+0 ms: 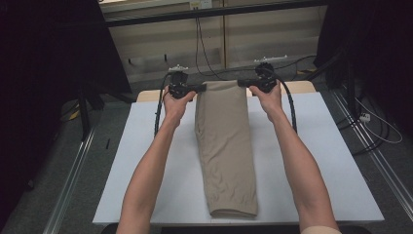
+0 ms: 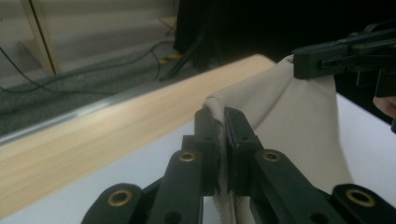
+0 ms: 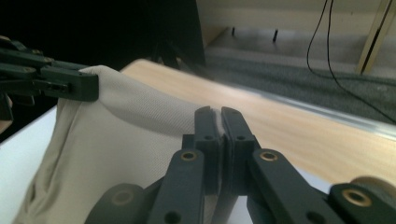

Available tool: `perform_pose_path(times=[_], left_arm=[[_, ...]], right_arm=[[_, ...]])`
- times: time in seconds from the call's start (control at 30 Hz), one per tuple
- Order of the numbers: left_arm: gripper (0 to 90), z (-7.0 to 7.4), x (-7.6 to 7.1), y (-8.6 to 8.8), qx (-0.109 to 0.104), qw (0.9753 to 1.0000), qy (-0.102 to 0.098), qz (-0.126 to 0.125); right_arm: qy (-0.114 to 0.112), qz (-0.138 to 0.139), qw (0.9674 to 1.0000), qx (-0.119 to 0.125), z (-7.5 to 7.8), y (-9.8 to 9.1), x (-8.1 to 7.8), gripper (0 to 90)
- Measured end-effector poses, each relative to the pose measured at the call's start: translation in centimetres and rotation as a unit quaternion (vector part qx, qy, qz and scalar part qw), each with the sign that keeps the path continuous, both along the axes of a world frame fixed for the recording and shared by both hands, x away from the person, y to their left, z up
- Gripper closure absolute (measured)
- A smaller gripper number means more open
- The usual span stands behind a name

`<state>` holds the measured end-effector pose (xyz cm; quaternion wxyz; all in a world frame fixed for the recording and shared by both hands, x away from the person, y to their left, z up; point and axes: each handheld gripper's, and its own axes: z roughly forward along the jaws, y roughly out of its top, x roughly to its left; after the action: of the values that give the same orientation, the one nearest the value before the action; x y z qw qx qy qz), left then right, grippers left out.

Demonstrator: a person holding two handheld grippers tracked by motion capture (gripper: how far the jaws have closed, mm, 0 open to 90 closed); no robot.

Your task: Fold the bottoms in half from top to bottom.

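A folded pair of beige trousers (image 1: 226,146) lies lengthwise down the middle of the white table top (image 1: 146,161), its far end lifted off the surface. My left gripper (image 1: 200,88) is shut on the far left corner of the trousers (image 2: 285,112), with cloth pinched between the pads (image 2: 222,135). My right gripper (image 1: 242,83) is shut on the far right corner of the trousers (image 3: 121,140), cloth pinched at its tips (image 3: 215,126). Each gripper view shows the other gripper holding the opposite corner, the right gripper (image 2: 299,63) from the left and the left gripper (image 3: 93,86) from the right.
A wooden strip (image 1: 302,87) runs along the table's far edge. Behind it are a grey floor with black cables (image 1: 202,48) and a pale wall. Metal rails (image 1: 73,180) flank the table on both sides, with dark stands (image 1: 85,112) farther out.
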<state>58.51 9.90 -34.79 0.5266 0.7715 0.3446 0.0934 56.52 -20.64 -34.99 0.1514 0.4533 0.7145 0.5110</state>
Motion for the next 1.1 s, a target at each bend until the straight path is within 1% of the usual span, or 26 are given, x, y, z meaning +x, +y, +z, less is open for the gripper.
perform_pose_path(times=[0.03, 0.1, 0.17, 0.2, 0.27, 0.3, 0.33, 0.4, 0.43, 0.47, 0.5, 0.53, 0.57, 0.63, 0.73, 0.8, 0.83, 0.87, 0.93, 1.0, 1.03, 1.1], left_arm=[[85.3, 0.0, -0.3, 0.0, 0.005, 1.0000, -0.002, -0.004], [85.3, -0.2, -0.9, 0.0, 0.008, 0.9999, -0.004, -0.011], [85.3, -0.3, -1.6, 0.1, 0.003, 0.9998, -0.006, -0.016], [85.3, -0.3, -2.0, 0.1, 0.008, 0.9998, -0.010, -0.016], [85.3, -0.2, -2.8, 0.3, 0.006, 0.9997, -0.013, -0.021], [85.2, -0.1, -3.3, 0.4, 0.007, 0.9996, -0.016, -0.022], [85.2, -0.1, -3.9, 0.5, 0.002, 0.9995, -0.019, -0.026], [85.2, 0.0, -5.3, 0.7, 0.006, 0.9992, -0.029, -0.027], [85.2, -0.1, -6.0, 0.8, -0.002, 0.9992, -0.029, -0.028], [85.2, -0.2, -6.7, 0.9, 0.003, 0.9991, -0.031, -0.030], [85.2, -0.2, -7.4, 0.9, 0.009, 0.9988, -0.035, -0.033], [85.2, -0.1, -7.9, 0.9, 0.008, 0.9985, -0.038, -0.038], [85.2, 0.0, -8.4, 0.9, 0.008, 0.9982, -0.041, -0.043], [85.2, 0.3, -9.3, 1.0, 0.011, 0.9976, -0.046, -0.052], [85.2, 0.8, -10.1, 1.1, 0.008, 0.9969, -0.052, -0.059], [85.1, 1.1, -10.9, 1.0, 0.011, 0.9959, -0.061, -0.067], [85.1, 1.2, -11.3, 1.0, 0.015, 0.9956, -0.061, -0.070], [85.1, 1.3, -11.8, 1.0, 0.015, 0.9952, -0.064, -0.073], [85.1, 1.3, -12.7, 1.2, 0.007, 0.9943, -0.070, -0.081], [85.1, 1.1, -13.8, 1.3, 0.003, 0.9935, -0.071, -0.089], [85.1, 0.9, -14.3, 1.3, 0.003, 0.9930, -0.073, -0.093], [85.0, 0.6, -15.4, 1.3, 0.007, 0.9924, -0.070, -0.100]], right_arm=[[-0.002, 0.003, 1.0000, 0.000, 0.1, 0.0, -0.2, 86.6], [-0.002, 0.006, 0.9999, -0.010, 0.2, 0.2, -0.7, 86.6], [-0.006, 0.011, 0.9999, -0.007, 0.1, 0.2, -1.5, 86.6], [-0.009, 0.014, 0.9998, -0.007, 0.2, 0.2, -1.9, 86.7], [-0.014, 0.021, 0.9996, -0.009, 0.3, 0.2, -2.7, 86.6], [-0.017, 0.024, 0.9995, -0.010, 0.4, 0.2, -3.2, 86.6], [-0.020, 0.028, 0.9994, -0.007, 0.5, 0.1, -3.7, 86.6], [-0.025, 0.039, 0.9989, -0.004, 0.7, 0.0, -4.6, 86.6], [-0.024, 0.047, 0.9986, 0.000, 0.7, 0.0, -5.1, 86.6], [-0.023, 0.050, 0.9985, -0.004, 0.7, 0.0, -5.5, 86.6], [-0.024, 0.055, 0.9981, -0.009, 0.6, 0.0, -6.1, 86.6], [-0.026, 0.060, 0.9977, -0.015, 0.6, 0.1, -6.6, 86.6], [-0.026, 0.060, 0.9977, -0.016, 0.6, 0.1, -7.0, 86.6], [-0.031, 0.067, 0.9971, -0.015, 0.6, 0.0, -8.0, 86.6], [-0.039, 0.072, 0.9965, -0.012, 0.9, -0.2, -9.5, 86.6], [-0.042, 0.076, 0.9963, -0.005, 1.1, -0.4, -10.3, 86.6], [-0.043, 0.076, 0.9962, -0.005, 1.1, -0.4, -10.7, 86.6], [-0.043, 0.078, 0.9960, -0.007, 1.1, -0.5, -11.1, 86.6], [-0.046, 0.082, 0.9955, -0.010, 1.1, -0.5, -12.1, 86.6], [-0.049, 0.087, 0.9950, -0.005, 1.1, -0.7, -13.2, 86.6], [-0.049, 0.088, 0.9948, -0.009, 1.0, -0.7, -13.7, 86.6], [-0.046, 0.091, 0.9948, -0.004, 0.7, -0.9, -14.8, 86.6]])
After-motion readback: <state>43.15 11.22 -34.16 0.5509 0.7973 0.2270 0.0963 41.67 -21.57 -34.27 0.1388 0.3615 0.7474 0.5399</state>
